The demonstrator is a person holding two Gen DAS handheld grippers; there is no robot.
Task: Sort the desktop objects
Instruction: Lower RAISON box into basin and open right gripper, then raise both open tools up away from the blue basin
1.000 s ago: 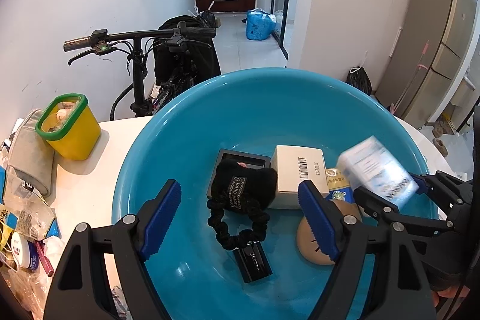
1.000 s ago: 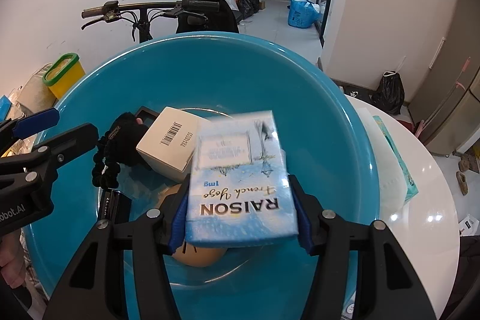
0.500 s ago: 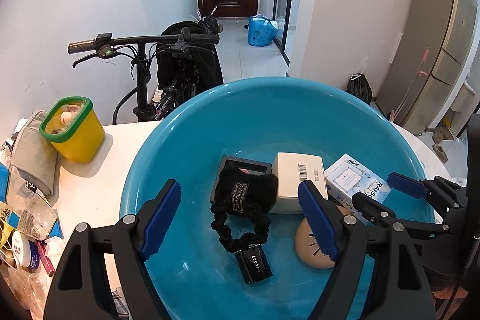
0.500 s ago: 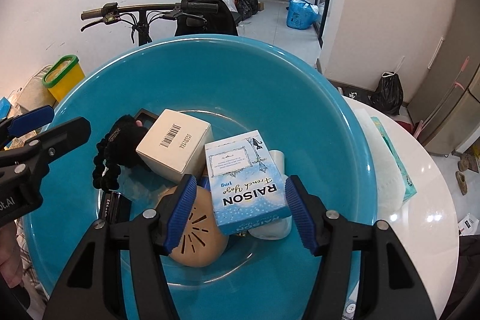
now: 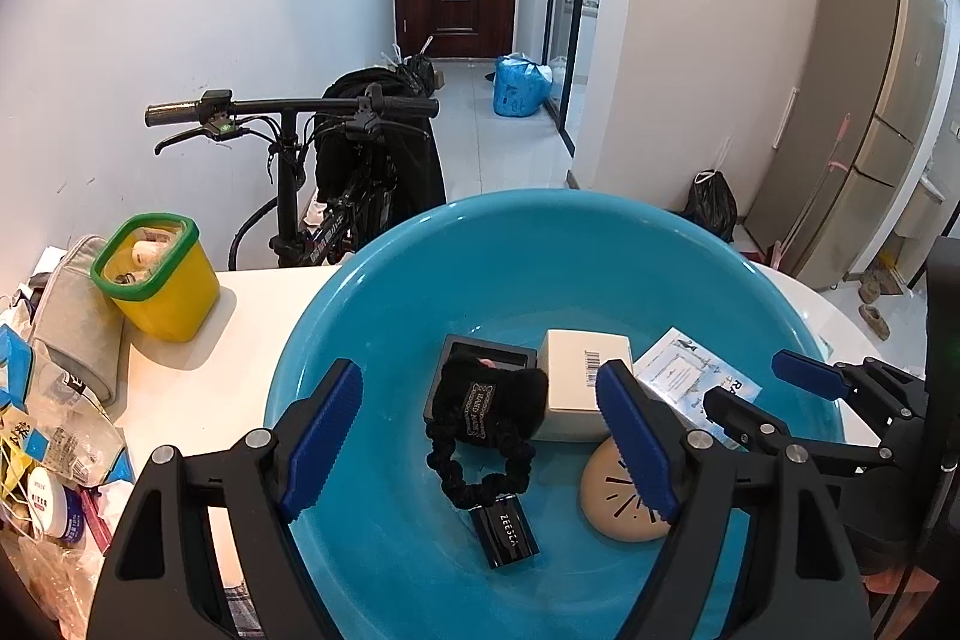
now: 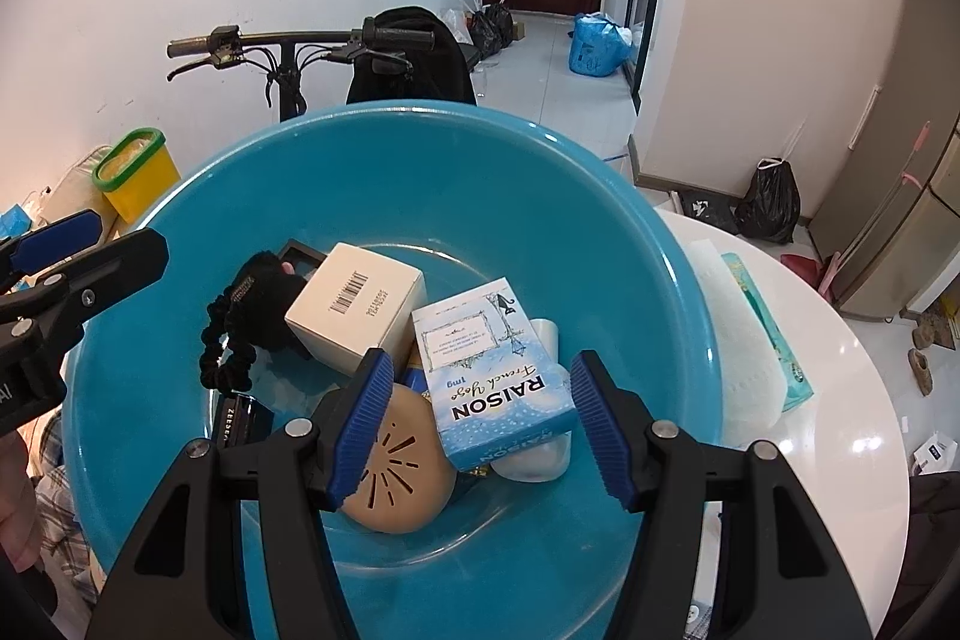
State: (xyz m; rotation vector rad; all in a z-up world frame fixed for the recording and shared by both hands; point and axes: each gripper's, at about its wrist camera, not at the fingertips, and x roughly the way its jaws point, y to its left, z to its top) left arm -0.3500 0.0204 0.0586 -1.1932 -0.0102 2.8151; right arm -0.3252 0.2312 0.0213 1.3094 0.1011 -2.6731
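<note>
Right hand-held gripper (image 6: 483,424): jaws apart and widening; blue pads flank the RAISON box without pressing it, gap visible on both sides.
Left hand-held gripper (image 5: 480,439): jaws standing wide, nothing gripped; hovers over the basin, hair tie seen between its pads but well below them.
Basin (image 6: 540,196): large teal bowl on the white surface (image 6: 840,400); holds all sorted items.
RAISON box (image 6: 489,370): pale blue carton, lies tilted at basin centre, resting on a white tube-like item; right-wrist view.
White box (image 6: 354,307): barcode on top, at 10 o'clock of the RAISON box, touching or just beside it.
Tan disc (image 6: 396,478): round, slotted, at 7 o'clock of the RAISON box, partly under the right gripper's left pad.
Hair tie (image 5: 480,424): black scrunchie with label, draped over a dark tray at 9 o'clock of the white box.
Black tube (image 5: 507,532): marked ZEESEA, at 6 o'clock of the hair tie.
Yellow bin (image 5: 159,274): green rim, on the surface at 10 o'clock of the basin, apart from it.
Tissue pack (image 6: 750,334): on the surface at 3 o'clock of the basin.
</note>
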